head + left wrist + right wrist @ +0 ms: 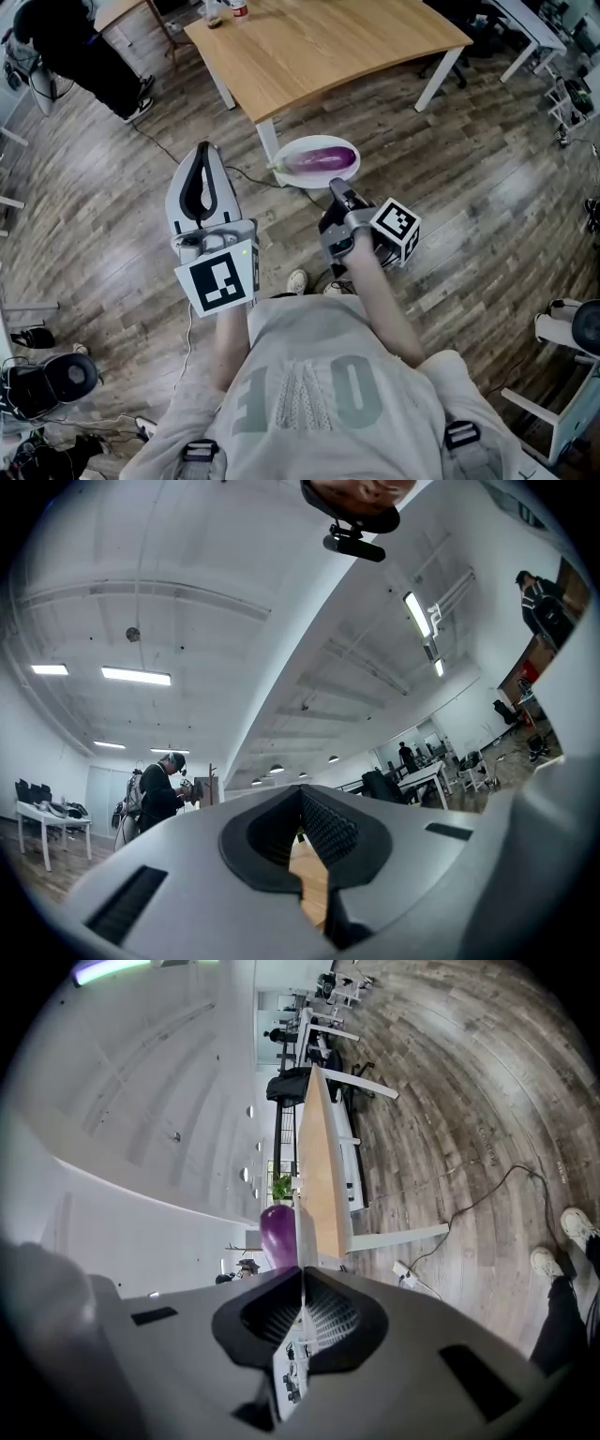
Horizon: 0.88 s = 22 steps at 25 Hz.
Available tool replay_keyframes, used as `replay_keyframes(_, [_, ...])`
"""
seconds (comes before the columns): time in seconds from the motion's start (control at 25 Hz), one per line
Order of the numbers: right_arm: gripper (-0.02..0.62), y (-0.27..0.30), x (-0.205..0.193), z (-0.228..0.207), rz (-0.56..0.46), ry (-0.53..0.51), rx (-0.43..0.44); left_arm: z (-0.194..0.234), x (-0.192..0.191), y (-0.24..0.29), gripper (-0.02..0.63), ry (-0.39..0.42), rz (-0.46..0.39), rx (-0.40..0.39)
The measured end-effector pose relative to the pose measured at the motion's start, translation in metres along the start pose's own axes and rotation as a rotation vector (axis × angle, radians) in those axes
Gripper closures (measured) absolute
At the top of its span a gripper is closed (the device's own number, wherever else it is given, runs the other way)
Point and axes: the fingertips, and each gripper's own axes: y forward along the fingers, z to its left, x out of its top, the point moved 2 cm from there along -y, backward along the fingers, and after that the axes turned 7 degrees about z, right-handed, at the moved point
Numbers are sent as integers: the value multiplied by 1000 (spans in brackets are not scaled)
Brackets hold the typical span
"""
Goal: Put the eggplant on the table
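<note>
I'm mid-carry. My right claw (336, 187) pinches the plate (296, 178) by its rim, and the eggplant (323, 157) lies on it, short of the desk (319, 47). My left claw (202, 157) is pressed together, empty. Next I'd reach forward, keeping the plate level.

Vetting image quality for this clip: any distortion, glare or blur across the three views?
Head view: evenly lit, sharp, slight sheen on the eggplant. Left gripper view: strong fisheye, dark corners, bright ceiling lights. Right gripper view: fisheye curves the floor planks, dark corners too.
</note>
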Motion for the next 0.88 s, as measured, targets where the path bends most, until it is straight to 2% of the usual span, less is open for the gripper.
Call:
replay_keyframes(0.28, [570,-38,18,-11,19,-8,12,-32,5,-19,597,7,-2,36])
replay_keyframes(0.52, [570,-59,31,-19,27,-15,15,-60,-1,-28,598,15,37,37])
replay_keyframes(0.88, [569,-25,64,-9,21,-32,52,-66,-24,31,597,3,13,16])
